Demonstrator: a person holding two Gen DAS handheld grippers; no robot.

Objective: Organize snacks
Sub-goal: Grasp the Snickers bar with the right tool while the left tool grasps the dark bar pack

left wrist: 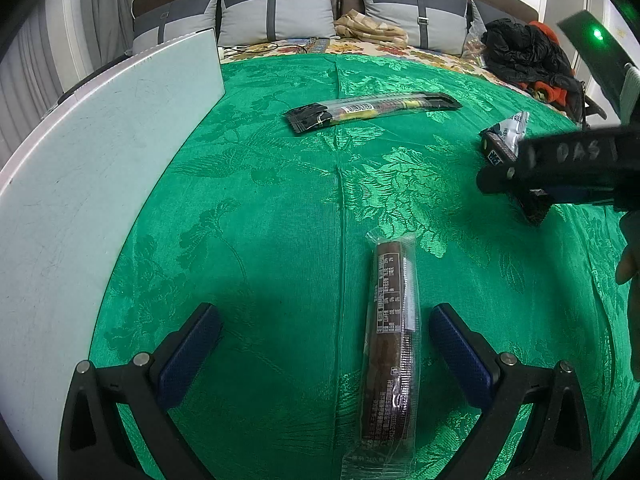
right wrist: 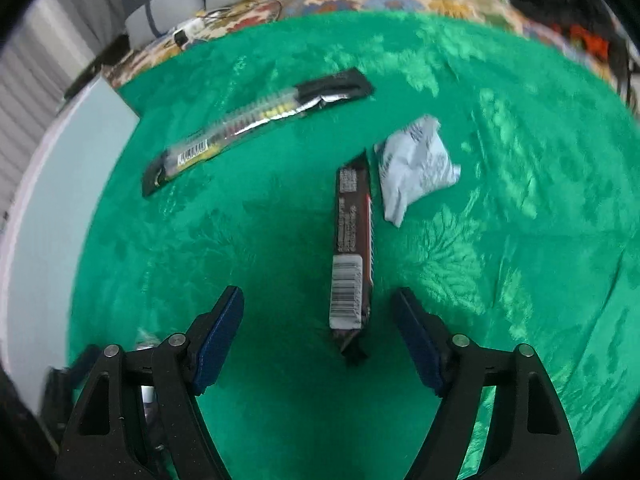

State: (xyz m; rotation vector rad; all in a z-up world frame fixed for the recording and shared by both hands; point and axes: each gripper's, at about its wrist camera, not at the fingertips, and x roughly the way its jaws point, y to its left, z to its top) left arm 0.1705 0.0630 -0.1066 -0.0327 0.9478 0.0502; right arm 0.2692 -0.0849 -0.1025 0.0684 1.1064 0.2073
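Lying lengthwise at lower centre, a clear-wrapped brown snack bar [left wrist: 390, 344] sits between the left gripper's [left wrist: 325, 346] spread fingers, untouched. The right gripper [right wrist: 318, 338], fingers apart, straddles a dark barcoded bar [right wrist: 352, 256] beside a pale packet [right wrist: 414, 164]. No container shows.

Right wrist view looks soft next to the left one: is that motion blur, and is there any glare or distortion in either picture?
Right wrist view: smeared throughout, consistent with motion blur; the green cloth loses its pattern and the long snack pack shows foil glare. Left wrist view: sharp, the brown snack bar label print visible, sheen on the cloth. Both: strong fisheye bending, dark corners.
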